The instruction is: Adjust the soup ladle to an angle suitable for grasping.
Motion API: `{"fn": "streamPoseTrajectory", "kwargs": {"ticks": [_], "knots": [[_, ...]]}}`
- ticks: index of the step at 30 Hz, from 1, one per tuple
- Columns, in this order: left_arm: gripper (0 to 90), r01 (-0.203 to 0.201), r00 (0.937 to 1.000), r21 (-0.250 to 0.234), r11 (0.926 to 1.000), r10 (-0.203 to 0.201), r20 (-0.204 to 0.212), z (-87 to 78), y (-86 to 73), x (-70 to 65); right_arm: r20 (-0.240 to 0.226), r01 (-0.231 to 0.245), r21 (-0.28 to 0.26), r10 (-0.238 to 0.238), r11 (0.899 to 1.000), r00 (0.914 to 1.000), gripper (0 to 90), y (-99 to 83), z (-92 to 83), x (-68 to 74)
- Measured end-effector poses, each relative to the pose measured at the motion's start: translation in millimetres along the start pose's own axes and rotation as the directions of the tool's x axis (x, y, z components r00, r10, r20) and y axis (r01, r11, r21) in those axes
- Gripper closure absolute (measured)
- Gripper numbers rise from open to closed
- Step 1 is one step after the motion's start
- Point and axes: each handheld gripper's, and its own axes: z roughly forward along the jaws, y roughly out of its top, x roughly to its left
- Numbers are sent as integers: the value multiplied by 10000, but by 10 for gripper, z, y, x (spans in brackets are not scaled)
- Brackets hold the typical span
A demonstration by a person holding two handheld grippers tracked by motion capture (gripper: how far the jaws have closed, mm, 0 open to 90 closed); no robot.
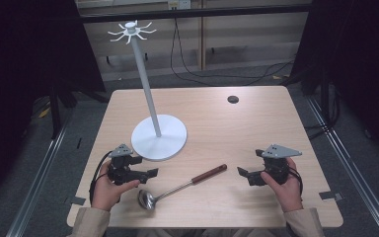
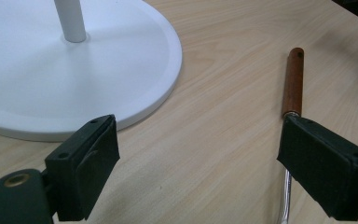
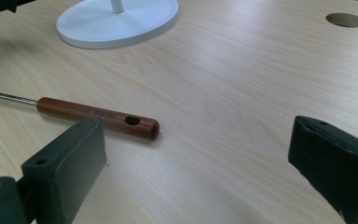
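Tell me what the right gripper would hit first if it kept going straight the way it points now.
Most likely the ladle's wooden handle. The right gripper, jaws open and empty, points across the table toward the left gripper, and in its own view the handle's end lies just ahead, off to one side. Depth is unclear, so it might slide past.

Even overhead light, soft shadows, dark surroundings, near tongs blurred.
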Motion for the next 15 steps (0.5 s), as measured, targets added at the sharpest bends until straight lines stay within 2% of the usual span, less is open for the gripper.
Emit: {"fn": "streamPoseTrajectory", "kwargs": {"ticks": [5,15], "knots": [[122,-90,9999,-58,9999,89,-58,-13,9,-19,-1,10,-7,-10,10000,10000,38,10,4,1],[127,-531,9985,235,9983,534,-155,-7,45,-111,-80,22,-59,-22,10000,10000,38,42,44,-1]]}}
